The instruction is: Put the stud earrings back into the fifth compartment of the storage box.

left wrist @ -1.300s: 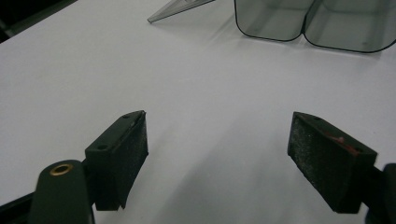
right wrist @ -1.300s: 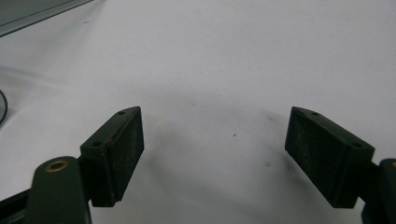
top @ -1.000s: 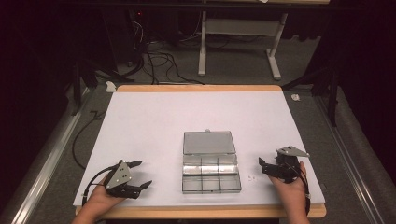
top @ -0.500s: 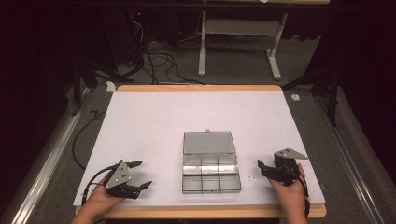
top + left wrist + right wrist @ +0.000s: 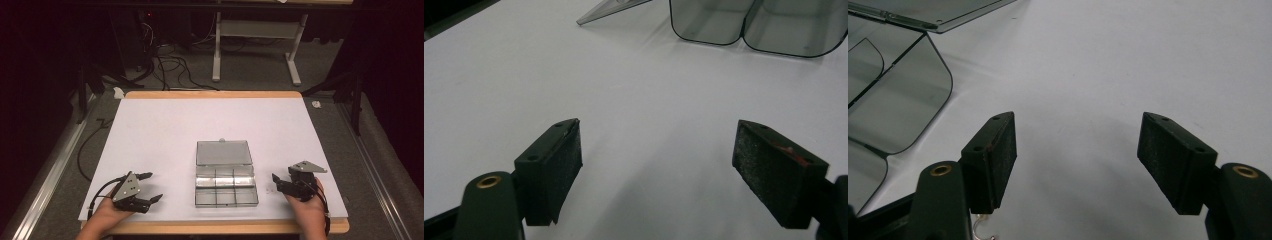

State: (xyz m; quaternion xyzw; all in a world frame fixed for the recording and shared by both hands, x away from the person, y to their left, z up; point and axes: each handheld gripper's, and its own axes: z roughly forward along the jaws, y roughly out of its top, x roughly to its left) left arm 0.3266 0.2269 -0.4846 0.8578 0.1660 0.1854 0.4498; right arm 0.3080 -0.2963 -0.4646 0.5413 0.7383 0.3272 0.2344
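While both hands rest at the bottom corners of the high view, we judge the work barely begun: the open clear box [image 5: 226, 180] sits low centre on the counter [image 5: 165, 130], untouched. Our left gripper [image 5: 148, 186] gapes wide; our right gripper [image 5: 276, 182], jaws spread and bare, has just been narrowing. Next, reach inward for the box. The right gripper view shows rounded compartment corners at upper left.
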